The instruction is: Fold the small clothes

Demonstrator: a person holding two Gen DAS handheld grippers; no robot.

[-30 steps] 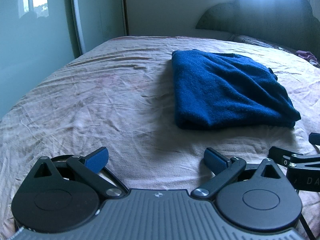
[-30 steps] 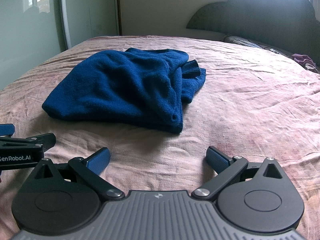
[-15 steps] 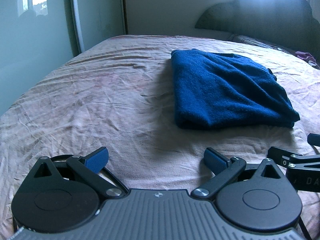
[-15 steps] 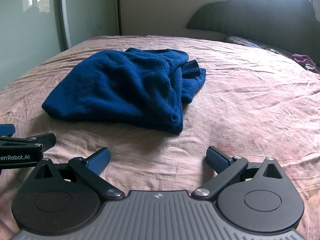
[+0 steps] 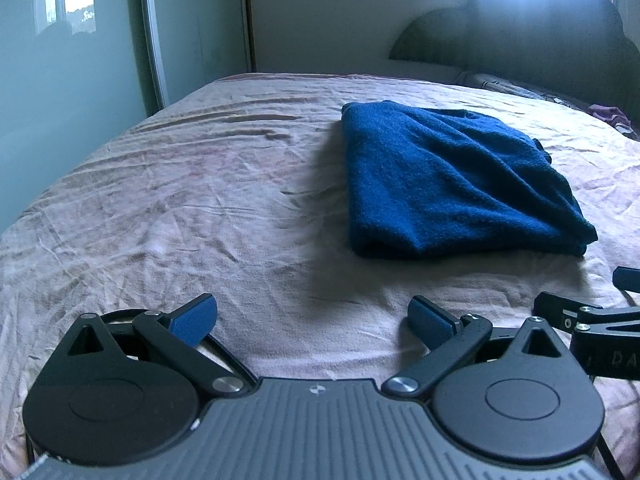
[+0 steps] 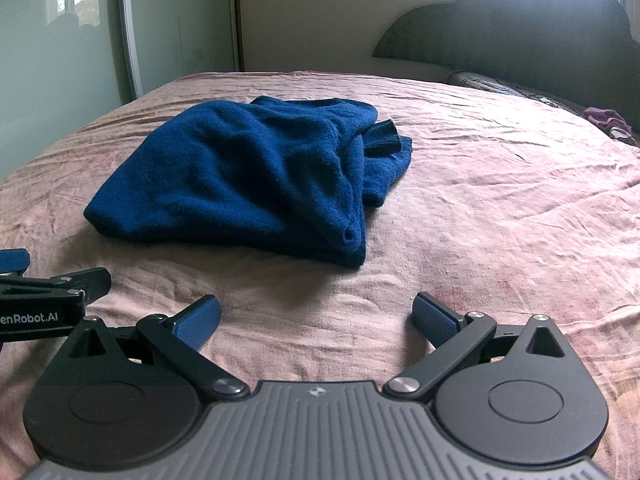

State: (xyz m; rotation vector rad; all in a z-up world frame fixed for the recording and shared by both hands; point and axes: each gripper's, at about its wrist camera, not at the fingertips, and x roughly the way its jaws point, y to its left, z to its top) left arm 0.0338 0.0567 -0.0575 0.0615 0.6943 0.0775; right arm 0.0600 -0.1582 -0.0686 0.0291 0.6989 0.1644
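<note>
Left wrist view shows your left gripper (image 5: 313,322) low over the bed (image 5: 168,216), jaws spread wide with nothing between the blue pads; the blue sweater (image 5: 448,184) lies ahead and to the right of it, well apart from the fingertips. From the right wrist view your right gripper (image 6: 316,318) is just as wide apart and just as empty, and the same sweater (image 6: 248,176) sits ahead and to its left. So the garment rests on the pink sheet between the two lines of sight, near the middle of the bed.

By the look of it, the sweater is already doubled over into a rough packet — one folded edge faces you, and a dark ribbed cuff (image 6: 382,136) pokes out on the far right side. I judge you are between folds, or at the end of this one: neither gripper touches cloth. The packet is lumpy and its right edge uneven, so a tidying fold may be wanted. For that you need to bring both grippers forward to the near corners, pinch through all the layers, and lift evenly — thick knit like this may slip or let an inner layer sag if you catch only the top.

Of containers I see none: no basket, drawer or box in either view. Some purple cloth (image 6: 606,120) lies loose at the far right by the headboard (image 6: 520,36).
</note>
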